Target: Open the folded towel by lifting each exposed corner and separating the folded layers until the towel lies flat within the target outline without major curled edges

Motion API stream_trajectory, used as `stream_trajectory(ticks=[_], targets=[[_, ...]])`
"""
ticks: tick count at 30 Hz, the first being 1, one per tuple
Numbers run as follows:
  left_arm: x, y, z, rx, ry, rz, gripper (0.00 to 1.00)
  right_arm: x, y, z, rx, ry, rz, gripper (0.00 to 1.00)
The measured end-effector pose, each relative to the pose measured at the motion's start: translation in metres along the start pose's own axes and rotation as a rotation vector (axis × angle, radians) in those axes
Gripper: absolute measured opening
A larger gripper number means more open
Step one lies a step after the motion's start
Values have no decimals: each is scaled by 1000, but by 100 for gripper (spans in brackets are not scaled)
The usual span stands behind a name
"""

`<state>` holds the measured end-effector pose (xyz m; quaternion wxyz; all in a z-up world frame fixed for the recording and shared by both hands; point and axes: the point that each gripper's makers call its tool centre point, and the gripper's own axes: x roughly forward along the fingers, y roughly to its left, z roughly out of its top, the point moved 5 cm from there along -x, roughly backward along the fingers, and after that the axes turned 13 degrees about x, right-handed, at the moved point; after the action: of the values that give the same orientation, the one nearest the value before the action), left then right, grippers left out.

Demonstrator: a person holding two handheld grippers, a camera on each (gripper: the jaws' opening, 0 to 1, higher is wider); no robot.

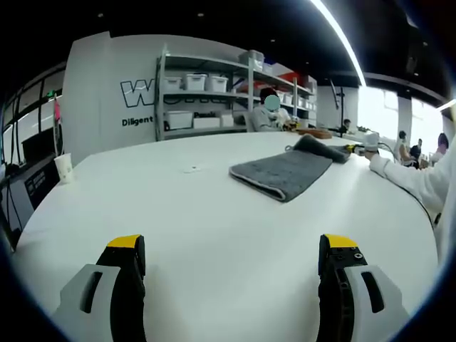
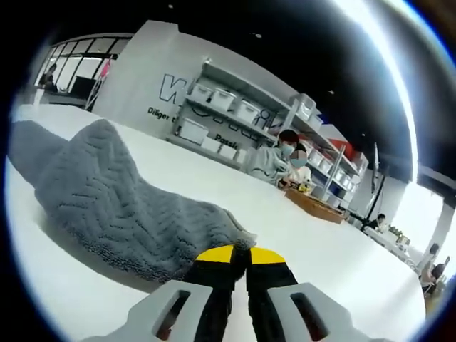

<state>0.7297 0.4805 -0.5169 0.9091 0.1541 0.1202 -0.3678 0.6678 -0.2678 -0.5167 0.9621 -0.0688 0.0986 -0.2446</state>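
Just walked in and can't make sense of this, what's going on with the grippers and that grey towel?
A person is unfolding a grey towel on a white table. The right gripper has its jaws shut on one towel corner and has it raised, so the cloth rises off the table there. The left gripper hangs open over bare table, short of the towel, which remains mostly folded.

The towel was grey, with a chevron-patterned pile visible in the right gripper view. The table was plain white. The left gripper and the right gripper had light grey bodies, black jaws and yellow tips. The paper cup was white. The sleeve was white.
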Motion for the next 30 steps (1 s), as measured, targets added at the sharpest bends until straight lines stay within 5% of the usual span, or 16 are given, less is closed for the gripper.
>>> stream_trajectory(ticks=[12, 30], targets=[[-1, 0, 3, 0, -14, -1, 100, -14, -13, 2, 124, -16, -46, 29], [-1, 0, 8, 6, -32, -4, 100, -52, 11, 6, 209, -27, 154, 68]])
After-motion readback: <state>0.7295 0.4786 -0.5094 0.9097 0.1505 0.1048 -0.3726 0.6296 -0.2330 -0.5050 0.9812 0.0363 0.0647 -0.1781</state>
